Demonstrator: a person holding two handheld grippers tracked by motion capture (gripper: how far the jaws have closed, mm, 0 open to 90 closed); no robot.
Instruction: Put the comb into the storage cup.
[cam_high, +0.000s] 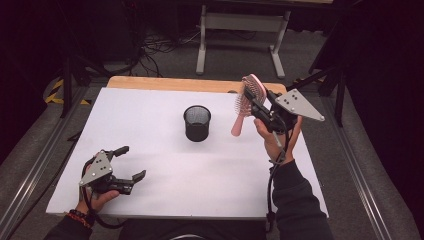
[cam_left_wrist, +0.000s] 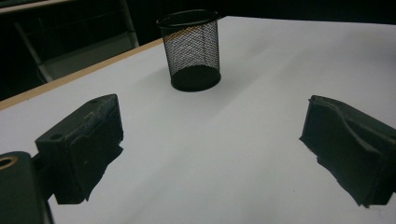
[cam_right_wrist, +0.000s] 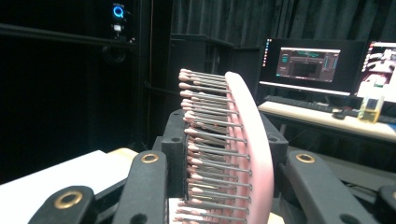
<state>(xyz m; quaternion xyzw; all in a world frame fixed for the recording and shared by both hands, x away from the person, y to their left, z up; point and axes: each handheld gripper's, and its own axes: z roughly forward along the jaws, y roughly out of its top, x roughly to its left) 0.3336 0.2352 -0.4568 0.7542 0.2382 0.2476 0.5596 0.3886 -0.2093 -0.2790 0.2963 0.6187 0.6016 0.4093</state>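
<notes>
Right tool (cam_high: 256, 106) pinches pink hairbrush (cam_high: 246, 100) (handle cut off close up); left tool (cam_high: 131, 162) spread.

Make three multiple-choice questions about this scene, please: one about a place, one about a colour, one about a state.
1. Where does the mesh cup stand?
A. near the middle of the white table top
B. on the floor
C. in the left gripper

2. What colour is the hairbrush?
A. blue
B. pink
C. green

3. How is the right gripper?
A. open, holding nothing
B. lying on the table
C. shut on the hairbrush

Answers: 1 A, the high view shows the cup standing alone mid-table. 2 B, its body and handle are pink. 3 C, the jaws clamp the brush head, raised above the table.
</notes>
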